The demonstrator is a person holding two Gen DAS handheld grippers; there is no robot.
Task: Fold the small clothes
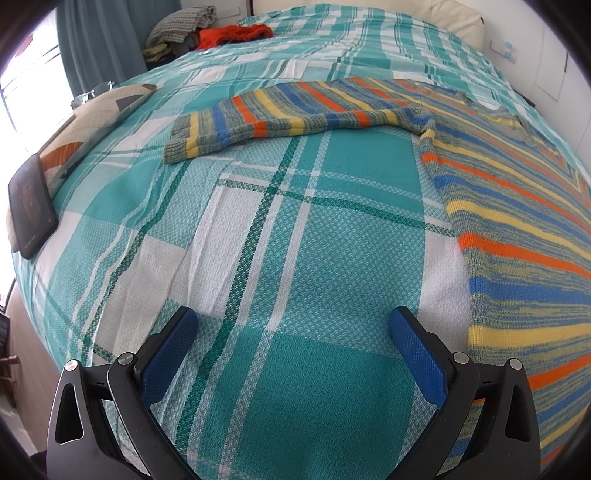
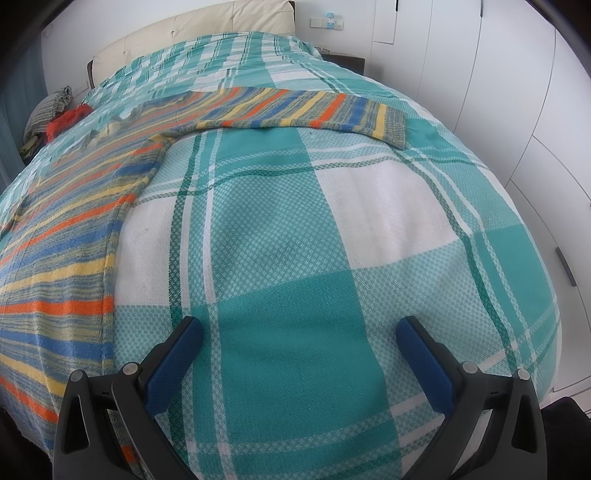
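Between the blue fingers (image 1: 177,354) of the left gripper (image 1: 291,325) there was only the teal checked bedspread (image 1: 295,258); the fingers stood wide apart and held nothing. The right gripper (image 2: 299,332) was in the same condition, its fingers (image 2: 428,365) spread wide over bare bedspread (image 2: 332,240). Each gripper hovered just outside one side edge of the striped sweater (image 1: 517,221), which lay flat on the bed with its body between them, its hem toward the grippers and its neck toward the headboard (image 2: 207,26). One sleeve (image 1: 280,114) stretched sideways ahead of the left gripper; the other sleeve (image 2: 314,107) stretched out ahead of the right. In my judgement the garment was spread open and the grippers set at either flank so that the first fold could begin; no fold was yet made. No containers were in view. Beyond the sweater, a heap of other clothes (image 1: 207,29), including an orange item, sat near the head of the bed, apparently awaiting their turn. A dark phone (image 1: 31,206) rested against a patterned cushion (image 1: 99,110) at the bed's left edge, well apart from the sweater.
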